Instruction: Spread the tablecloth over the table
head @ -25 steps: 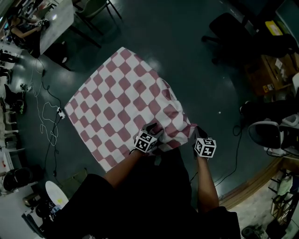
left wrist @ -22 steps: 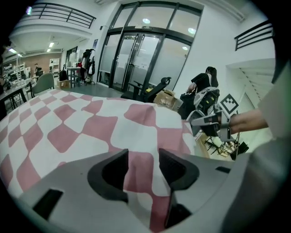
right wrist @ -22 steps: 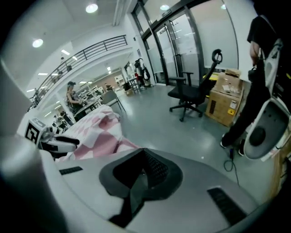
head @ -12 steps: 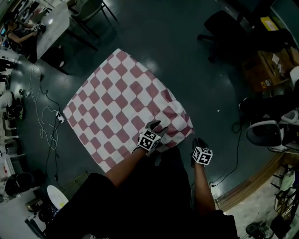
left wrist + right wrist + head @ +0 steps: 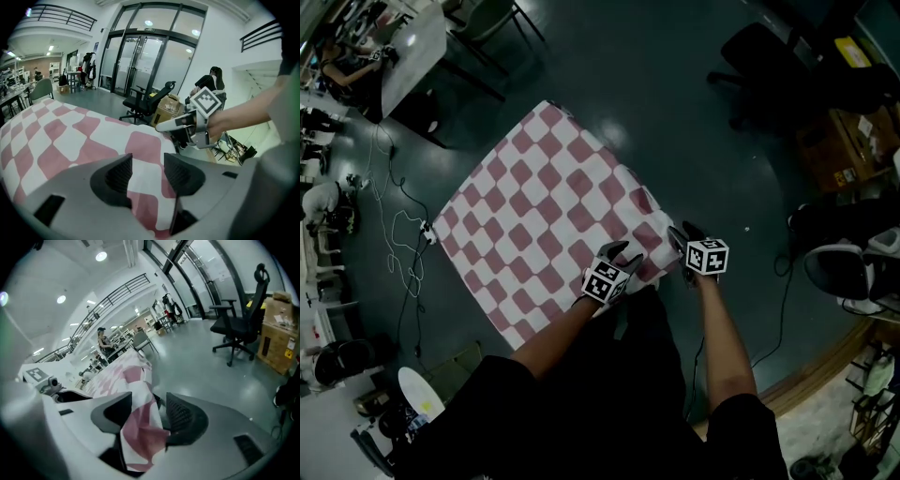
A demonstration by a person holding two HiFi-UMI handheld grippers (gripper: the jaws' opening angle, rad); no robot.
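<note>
A red-and-white checkered tablecloth (image 5: 534, 211) lies spread over the table below me. My left gripper (image 5: 621, 251) rests over its near edge. In the left gripper view its jaws (image 5: 147, 161) stand apart, and the cloth (image 5: 70, 136) lies flat under the gap. My right gripper (image 5: 679, 236) is at the cloth's near right corner and is also seen in the left gripper view (image 5: 177, 124). Its jaws (image 5: 149, 411) are opening. A crumpled fold of the cloth (image 5: 138, 427) hangs loose between them, and the pads do not press on it.
Dark office chairs (image 5: 759, 56) and cardboard boxes (image 5: 844, 141) stand on the floor at the far right. Another chair (image 5: 844, 272) is at the right edge. Cables (image 5: 398, 225) trail on the floor at the left. A white desk (image 5: 412, 42) stands at the top left.
My right gripper drew back toward me, then moved forward to the cloth's right corner. The bunched near right corner now lies flatter. My left gripper shifted slightly right.
</note>
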